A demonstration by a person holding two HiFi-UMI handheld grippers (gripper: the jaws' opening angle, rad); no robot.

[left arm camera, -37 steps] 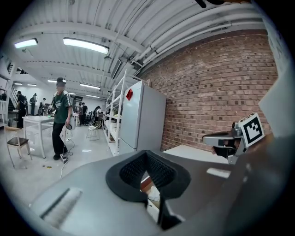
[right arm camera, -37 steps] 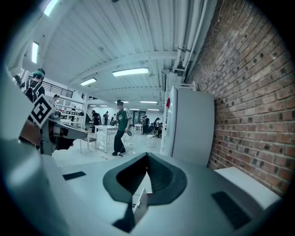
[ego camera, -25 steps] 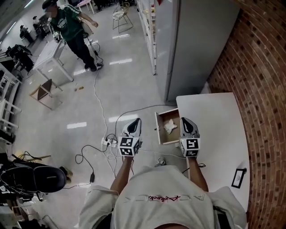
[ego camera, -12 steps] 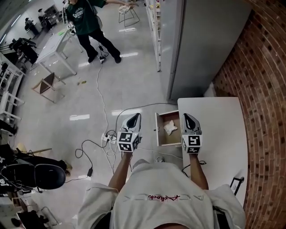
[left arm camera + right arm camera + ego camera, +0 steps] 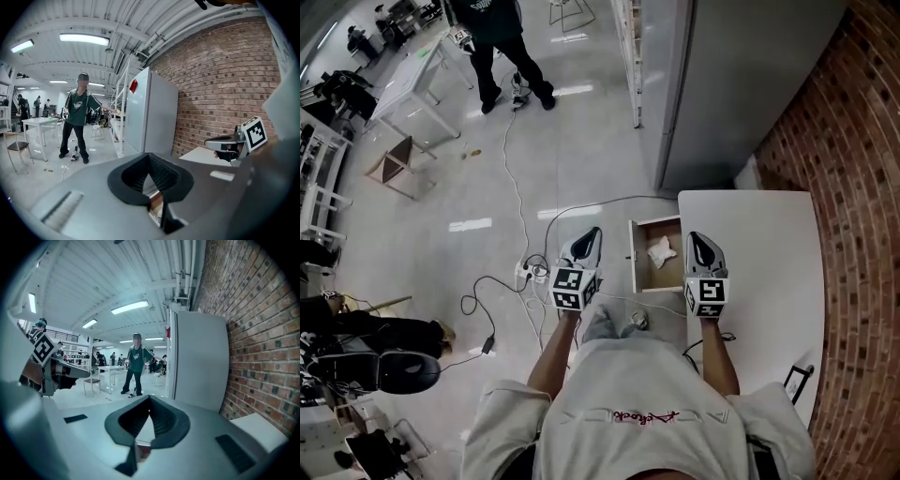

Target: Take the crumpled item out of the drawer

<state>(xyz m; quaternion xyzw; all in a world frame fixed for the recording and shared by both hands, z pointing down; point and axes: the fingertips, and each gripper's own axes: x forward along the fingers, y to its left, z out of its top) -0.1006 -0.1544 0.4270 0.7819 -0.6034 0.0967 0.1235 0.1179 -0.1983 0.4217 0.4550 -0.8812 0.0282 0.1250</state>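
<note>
Drawer (image 5: pixel 652 277) open; crumpled item (image 5: pixel 661 251) lies inside, not yet grasped; my left tool (image 5: pixel 592 234) and right tool (image 5: pixel 699 240) both closed, empty, flanking it

The floor (image 5: pixel 487 197) is finished in glossy pale tile that mirrors the lights, and the wall (image 5: pixel 853 169) is laid in rough red brick. The table (image 5: pixel 769 244) is topped in smooth matt white, the drawer (image 5: pixel 661 278) is lined with bare light wood, and the crumpled item (image 5: pixel 661 251) is read as white paper or thin cloth. The left gripper (image 5: pixel 593 234) and the right gripper (image 5: pixel 694 238) are cased in smooth grey plastic, with ribbed black pads (image 5: pixel 163 177).
</note>
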